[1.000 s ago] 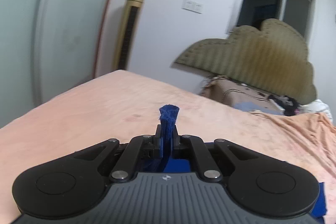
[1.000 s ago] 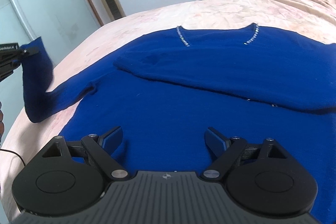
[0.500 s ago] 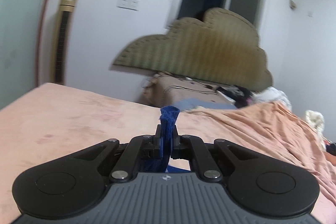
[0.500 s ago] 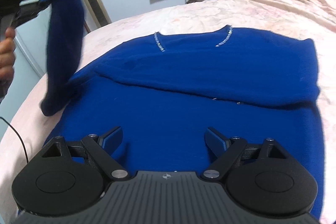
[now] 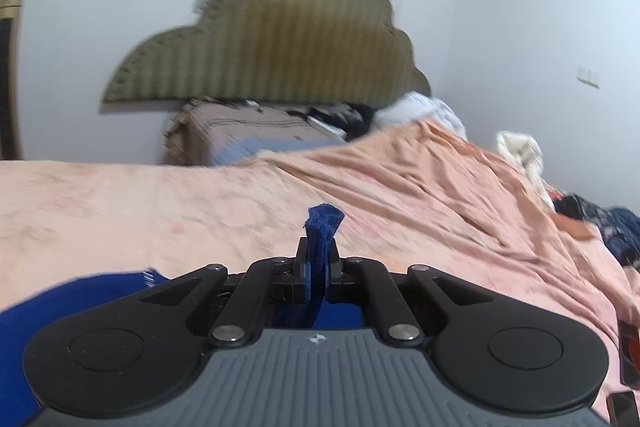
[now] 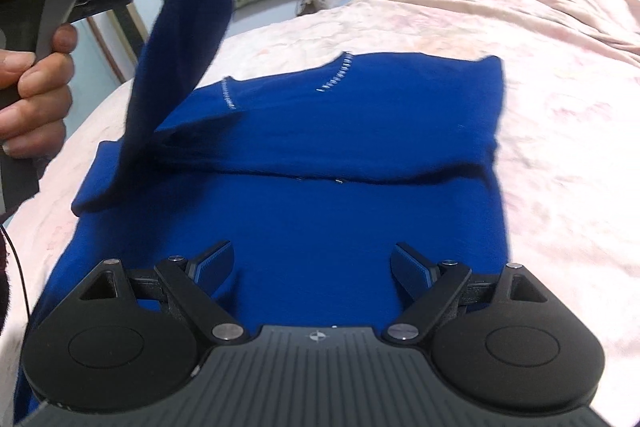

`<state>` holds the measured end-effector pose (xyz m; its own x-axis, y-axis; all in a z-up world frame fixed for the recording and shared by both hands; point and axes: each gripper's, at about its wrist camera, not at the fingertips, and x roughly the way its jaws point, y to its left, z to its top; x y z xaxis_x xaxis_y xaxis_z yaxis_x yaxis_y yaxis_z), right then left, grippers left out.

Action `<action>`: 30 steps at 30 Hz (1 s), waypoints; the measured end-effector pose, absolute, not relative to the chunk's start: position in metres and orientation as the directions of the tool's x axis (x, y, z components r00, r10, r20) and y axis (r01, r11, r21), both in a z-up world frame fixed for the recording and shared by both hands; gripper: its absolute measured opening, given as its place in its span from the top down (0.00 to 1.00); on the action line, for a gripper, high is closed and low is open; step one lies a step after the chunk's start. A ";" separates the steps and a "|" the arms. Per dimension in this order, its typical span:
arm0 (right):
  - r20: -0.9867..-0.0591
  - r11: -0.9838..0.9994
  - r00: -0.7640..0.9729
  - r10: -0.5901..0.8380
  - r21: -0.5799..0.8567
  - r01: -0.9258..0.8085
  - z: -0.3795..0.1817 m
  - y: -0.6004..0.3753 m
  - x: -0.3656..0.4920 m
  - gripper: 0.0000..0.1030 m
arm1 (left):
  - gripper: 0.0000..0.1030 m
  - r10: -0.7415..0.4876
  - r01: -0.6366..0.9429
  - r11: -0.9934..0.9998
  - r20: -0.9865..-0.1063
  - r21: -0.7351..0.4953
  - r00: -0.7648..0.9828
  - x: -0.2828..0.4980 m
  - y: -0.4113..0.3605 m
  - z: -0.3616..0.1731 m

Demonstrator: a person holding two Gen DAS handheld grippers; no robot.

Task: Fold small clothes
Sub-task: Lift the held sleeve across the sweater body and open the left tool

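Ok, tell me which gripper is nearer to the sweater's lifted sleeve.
Left. The left gripper is shut on the cuff of the sleeve, holding it up above the blue sweater. The right gripper hovers open over the sweater's lower body, apart from the sleeve.

Blue sweater (image 6: 320, 227): matt knitted cloth. Bedsheet (image 6: 560, 107): soft peach cloth, creased. Right gripper (image 6: 312, 267): matt black plastic, metal rivets.
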<state>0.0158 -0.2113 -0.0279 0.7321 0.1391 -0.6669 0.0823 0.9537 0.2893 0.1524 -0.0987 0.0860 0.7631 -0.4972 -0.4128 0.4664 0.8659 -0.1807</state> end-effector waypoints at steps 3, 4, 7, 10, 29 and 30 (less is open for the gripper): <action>-0.666 0.951 0.736 0.122 0.291 0.105 -0.029 -0.220 0.011 0.15 | 0.94 -0.521 0.499 0.848 -0.442 -0.177 0.730 0.152 -0.119 0.074; -0.665 0.950 0.738 0.118 0.291 0.110 -0.029 -0.222 0.009 0.15 | 0.94 -0.526 0.508 0.843 -0.456 -0.174 0.718 0.152 -0.126 0.068; -0.662 0.950 0.742 0.106 0.287 0.121 -0.028 -0.228 0.005 0.15 | 0.94 -0.538 0.532 0.831 -0.483 -0.164 0.691 0.150 -0.142 0.055; -0.662 0.949 0.743 0.095 0.285 0.133 -0.029 -0.233 0.000 0.15 | 0.94 -0.550 0.563 0.812 -0.525 -0.155 0.649 0.149 -0.156 0.041; -0.647 0.959 0.761 0.044 0.241 0.150 -0.023 -0.243 0.005 0.15 | 0.12 -0.517 0.567 0.817 -0.571 -0.108 0.637 0.132 -0.124 0.048; -0.633 0.962 0.774 0.033 0.230 0.148 -0.019 -0.244 0.011 0.15 | 0.12 -0.451 0.519 0.853 -0.579 -0.055 0.680 0.132 -0.116 0.047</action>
